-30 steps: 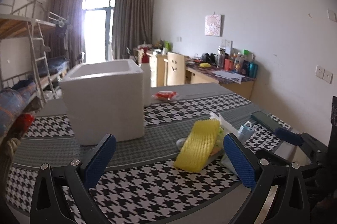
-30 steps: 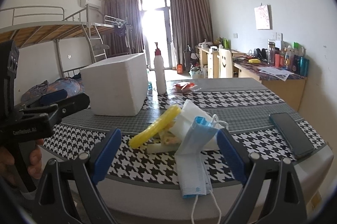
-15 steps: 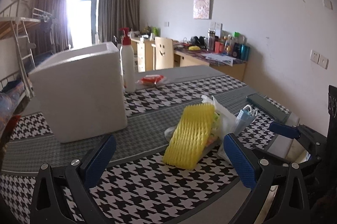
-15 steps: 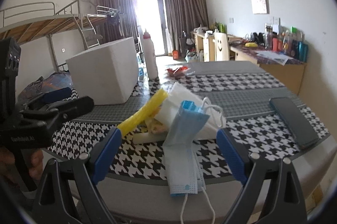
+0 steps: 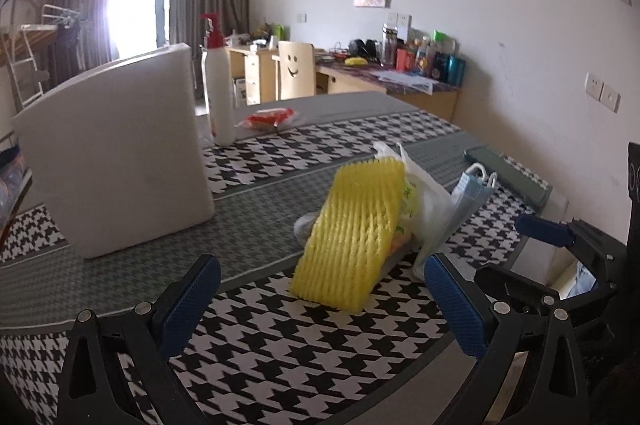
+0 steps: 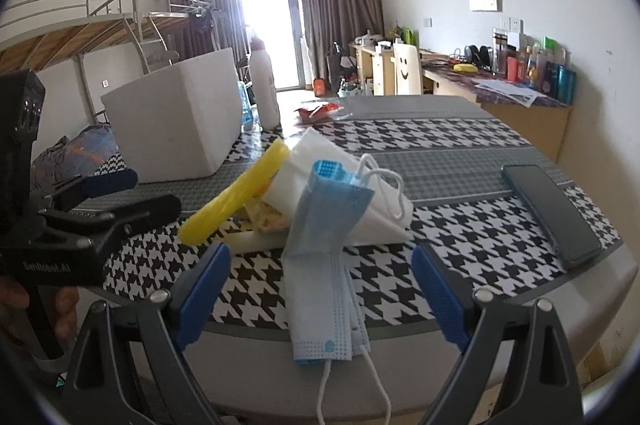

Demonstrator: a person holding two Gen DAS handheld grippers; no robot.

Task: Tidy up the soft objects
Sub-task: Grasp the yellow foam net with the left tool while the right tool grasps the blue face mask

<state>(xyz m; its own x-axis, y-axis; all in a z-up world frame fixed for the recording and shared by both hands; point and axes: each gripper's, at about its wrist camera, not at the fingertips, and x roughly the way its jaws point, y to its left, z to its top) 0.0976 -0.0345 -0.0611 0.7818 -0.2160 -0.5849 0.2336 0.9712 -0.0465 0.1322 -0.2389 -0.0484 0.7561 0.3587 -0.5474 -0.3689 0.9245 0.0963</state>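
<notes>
A ribbed yellow foam net (image 5: 352,229) leans on a white bag (image 6: 320,165) beside blue masks (image 6: 324,249) draping over the houndstooth worktop (image 5: 280,329) edge; both grippers, left (image 5: 320,299) and right (image 6: 320,295), hover with jaws spread, empty.

A white pump bottle (image 5: 219,93) with a red top is being stood beside a red snack packet (image 5: 267,116) on the houndstooth table (image 5: 280,337); a dark phone (image 6: 550,213) is being kept near the table's edge
</notes>
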